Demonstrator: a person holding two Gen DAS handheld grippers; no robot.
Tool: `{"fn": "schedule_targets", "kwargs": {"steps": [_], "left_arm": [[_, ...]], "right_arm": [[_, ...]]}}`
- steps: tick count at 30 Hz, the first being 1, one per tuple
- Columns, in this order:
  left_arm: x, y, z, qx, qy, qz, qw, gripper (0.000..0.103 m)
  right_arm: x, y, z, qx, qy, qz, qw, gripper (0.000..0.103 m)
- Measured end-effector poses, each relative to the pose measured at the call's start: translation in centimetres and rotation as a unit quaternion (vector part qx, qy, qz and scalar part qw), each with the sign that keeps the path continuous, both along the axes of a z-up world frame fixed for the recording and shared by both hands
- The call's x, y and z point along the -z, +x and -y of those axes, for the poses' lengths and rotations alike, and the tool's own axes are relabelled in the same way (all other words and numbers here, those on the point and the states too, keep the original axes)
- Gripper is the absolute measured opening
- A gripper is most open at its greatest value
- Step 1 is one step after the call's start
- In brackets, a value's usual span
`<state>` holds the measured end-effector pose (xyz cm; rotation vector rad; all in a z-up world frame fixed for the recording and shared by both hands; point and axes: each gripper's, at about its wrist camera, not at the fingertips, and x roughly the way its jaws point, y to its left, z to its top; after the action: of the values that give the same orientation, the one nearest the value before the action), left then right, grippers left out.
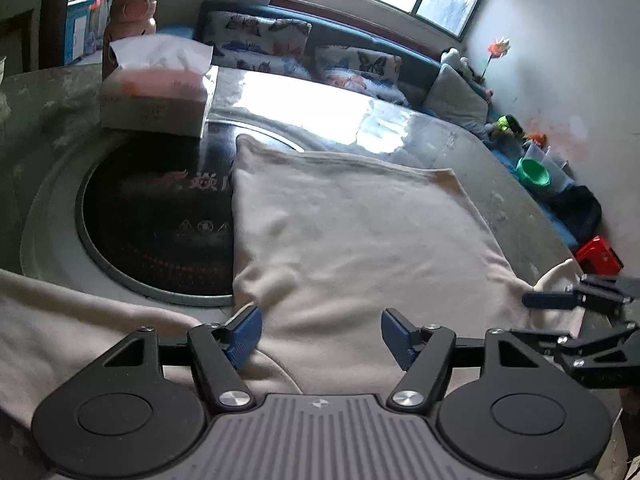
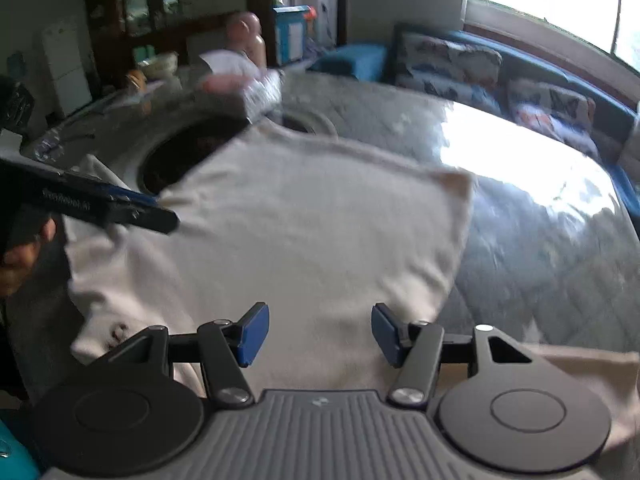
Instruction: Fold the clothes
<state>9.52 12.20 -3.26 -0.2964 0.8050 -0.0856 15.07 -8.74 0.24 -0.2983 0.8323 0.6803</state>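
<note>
1. Both pairs of jaws stand spread with nothing between the pads: our left gripper [image 1: 320, 336] at the bottom centre of its view, our right gripper [image 2: 320, 334] likewise in its own.
2. Both hang over the cloth [image 1: 352, 240], a pale garment lying across the middle of each frame on the table [image 1: 500, 168], partly covering the dark round hob [image 1: 160, 220] at centre left.
3. One part already looks folded over, and more cloth trails off at the lower left of the left view.
4. Next, we judge, comes another fold: we should bite the near edge at two spread points, through every layer, then lift both sides evenly.
5. We should also keep clear of the tissue box [image 1: 156, 96] at upper left.
6. Right view is blurred, so the cloth's creases are hard to read there.
</note>
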Motion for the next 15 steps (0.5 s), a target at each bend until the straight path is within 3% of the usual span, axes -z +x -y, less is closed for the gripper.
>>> {"fn": "schedule_targets", "kwargs": {"steps": [4,15], "left_arm": [[-0.4,-0.2,0.6,0.007,0.008,-0.003,0.9999,0.07],[-1.3,-1.0,5.8,0.058,0.018,-0.003,0.9982,0.086]], "right_arm": [[0.0,-0.5,2.0,0.032,0.013,-0.007,0.999,0.058],[0.5,-1.7,7.9,0.124,-0.009,-0.01,0.992,0.06]]}}
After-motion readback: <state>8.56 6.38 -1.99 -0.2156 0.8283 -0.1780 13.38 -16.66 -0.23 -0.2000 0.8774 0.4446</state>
